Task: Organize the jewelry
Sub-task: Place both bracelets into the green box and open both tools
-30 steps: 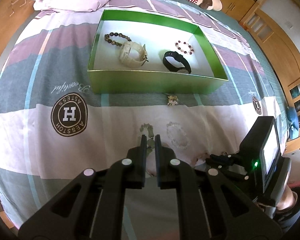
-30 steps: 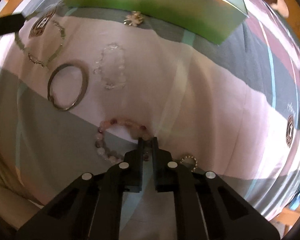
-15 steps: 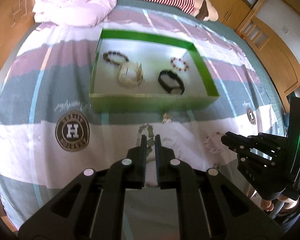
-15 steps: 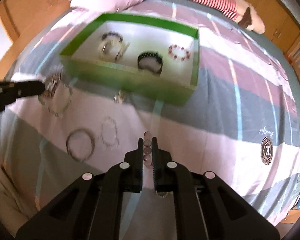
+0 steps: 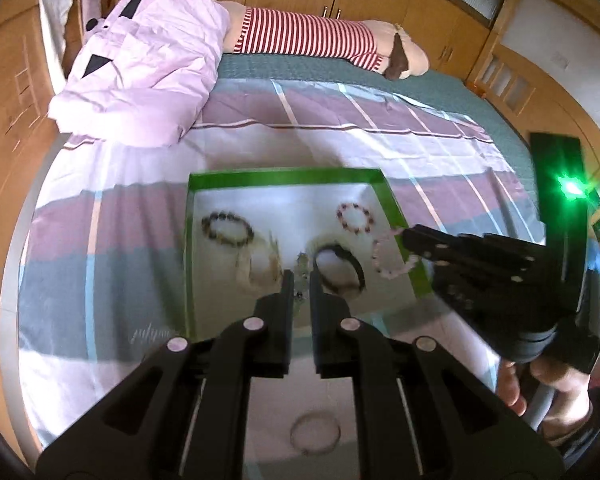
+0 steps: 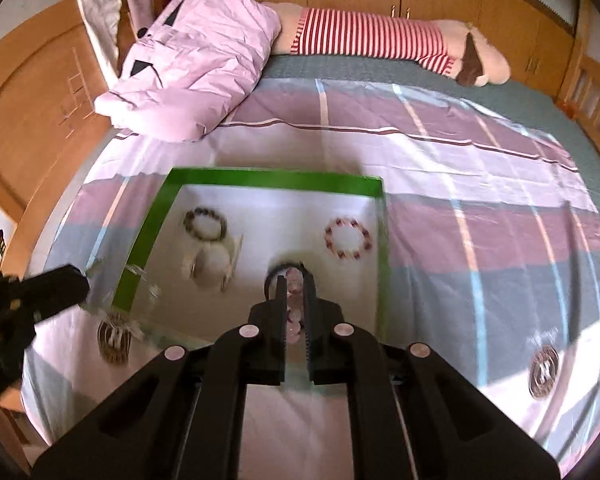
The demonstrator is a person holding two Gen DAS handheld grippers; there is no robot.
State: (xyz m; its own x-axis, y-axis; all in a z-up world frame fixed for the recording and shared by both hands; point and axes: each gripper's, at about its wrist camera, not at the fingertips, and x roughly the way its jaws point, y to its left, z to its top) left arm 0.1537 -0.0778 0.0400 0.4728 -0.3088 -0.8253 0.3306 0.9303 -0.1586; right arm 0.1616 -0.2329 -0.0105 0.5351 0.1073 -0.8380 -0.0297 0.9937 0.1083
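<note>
Up over the bed [image 6: 480, 168], both sets of tongs hang above the green box [image 5: 404, 240], which serves as the landmark. The left tongs [image 5: 299, 280] are clamped on a thin greenish chain [image 5: 300, 264] that dangles above the box's near half, blurred. The right tongs [image 5: 410, 240] are closed on a pink bead bracelet [image 5: 388, 258], which hangs as a loop across the box's right wall in the left wrist view; in the right wrist view its beads [image 6: 294, 300] show between the fingers, over the near middle of the box.

Inside the box lie a dark bead bracelet [image 6: 205, 222] at the far left, a cream watch [image 6: 212, 264] just nearer than it, a red bead bracelet [image 6: 348, 238] at the far right, and a black band [image 5: 340, 268] near the middle, partly hidden by the tongs in both views.

Outside the box, a metal bangle [image 5: 315, 432] lies on the bedspread on the near side, seen between the left tongs' arms. Just off the near left corner, blurred pieces of jewelry [image 6: 114, 338] rest on the cover; what they are cannot be told. Beyond the far side, a crumpled pink quilt [image 6: 196, 68] and a striped plush toy [image 6: 380, 40] lie well apart from the box. A person's hand [image 5: 548, 376] grips the right tool's handle.
</note>
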